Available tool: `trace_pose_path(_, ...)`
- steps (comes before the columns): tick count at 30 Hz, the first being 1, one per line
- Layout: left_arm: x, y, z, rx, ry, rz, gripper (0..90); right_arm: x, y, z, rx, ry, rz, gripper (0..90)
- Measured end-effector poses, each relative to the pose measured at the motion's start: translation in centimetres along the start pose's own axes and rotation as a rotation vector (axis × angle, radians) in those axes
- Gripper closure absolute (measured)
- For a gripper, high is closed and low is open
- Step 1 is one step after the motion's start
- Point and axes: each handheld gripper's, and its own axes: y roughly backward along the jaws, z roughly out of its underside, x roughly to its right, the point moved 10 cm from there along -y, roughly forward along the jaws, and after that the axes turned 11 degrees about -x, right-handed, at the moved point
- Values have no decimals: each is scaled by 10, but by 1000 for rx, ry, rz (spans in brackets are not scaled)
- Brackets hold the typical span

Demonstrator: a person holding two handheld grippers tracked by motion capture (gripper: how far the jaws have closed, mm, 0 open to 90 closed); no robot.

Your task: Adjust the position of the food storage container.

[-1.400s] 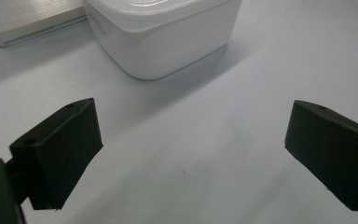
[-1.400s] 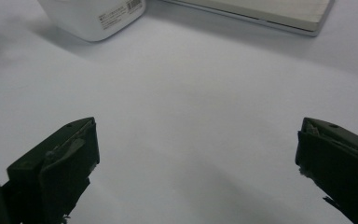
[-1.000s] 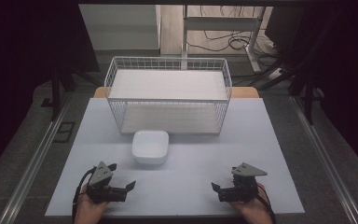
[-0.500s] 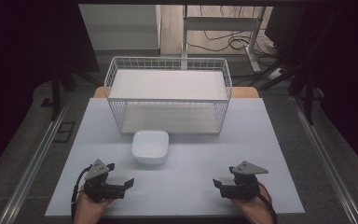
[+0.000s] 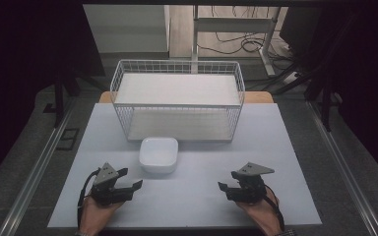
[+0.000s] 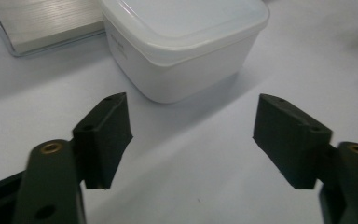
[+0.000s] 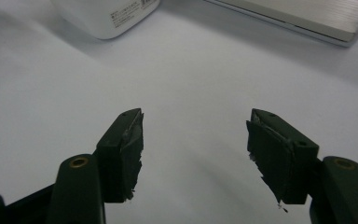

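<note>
— Where are your tongs?

— My left tongs (image 5: 130, 179) rest low near the bench's front edge, jaws spread wide with nothing between them. In the left gripper view the left tongs (image 6: 191, 135) frame bare bench, and the white lidded container (image 6: 186, 42) sits just beyond the tips, apart from them. My right tongs (image 5: 225, 186) lie near the front edge on the other side, jaws also parted and empty.

— And what lies around them?

— Between my two hands the white bench (image 5: 197, 196) is bare. The container (image 5: 158, 154) stands ahead of my left tongs, slightly toward the middle, just in front of the white wire basket (image 5: 177, 101). The basket spans the far middle of the bench, its front wall close to the container. Open strips of bench run along both sides of the basket out to the side edges. In the right gripper view the container's corner (image 7: 107, 16) sits well off from my right tongs (image 7: 193, 140).
</note>
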Motion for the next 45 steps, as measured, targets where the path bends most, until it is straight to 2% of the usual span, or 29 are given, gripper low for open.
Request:
trace_pose_path(3, -2, -2, -2, -2, -2, -5, 330, -2, -2, -2, -5, 8, -4, 360)
trace_pose_path(4, -5, -3, -4, -6, -5, -18, 353, -3, -5, -5, -10, 15, -5, 376)
trace_pose_path(13, -18, -5, -7, -7, 15, -42, 483, -7, -10, -16, 0, 49, -16, 441)
trace_pose_path(16, -26, -8, -11, -12, 16, -58, 544, -9, -15, -22, -4, 77, -16, 495)
trace_pose_path(23, -40, -12, -17, -18, 33, -78, 704, -14, -27, -32, -21, 106, -24, 594)
trace_pose_path(24, -46, -16, -20, -22, 37, -87, 731, -15, -30, -34, -22, 114, -28, 617)
trace_pose_path(27, -51, -20, -22, -26, 41, -94, 798, -17, -33, -38, -23, 123, -33, 640)
trace_pose_path(28, -57, -26, -25, -32, 43, -107, 828, -19, -38, -42, -21, 127, -42, 673)
trace_pose_path(32, -67, -39, -32, -41, 50, -127, 894, -23, -46, -51, -17, 130, -59, 710)
trace_pose_path(35, -72, -44, -36, -44, 53, -136, 896, -25, -50, -55, -16, 133, -56, 724)
trace_pose_path(39, -76, -60, -46, -51, 44, -134, 897, -23, -61, -68, -1, 119, -62, 786)
trace_pose_path(41, -76, -62, -47, -51, 45, -130, 897, -22, -63, -70, 2, 116, -59, 802)
trace_pose_path(43, -70, -70, -49, -58, 36, -102, 896, -20, -73, -77, 5, 105, -62, 844)
trace_pose_path(45, -68, -72, -49, -66, 27, -112, 897, -19, -77, -80, 4, 104, -58, 854)
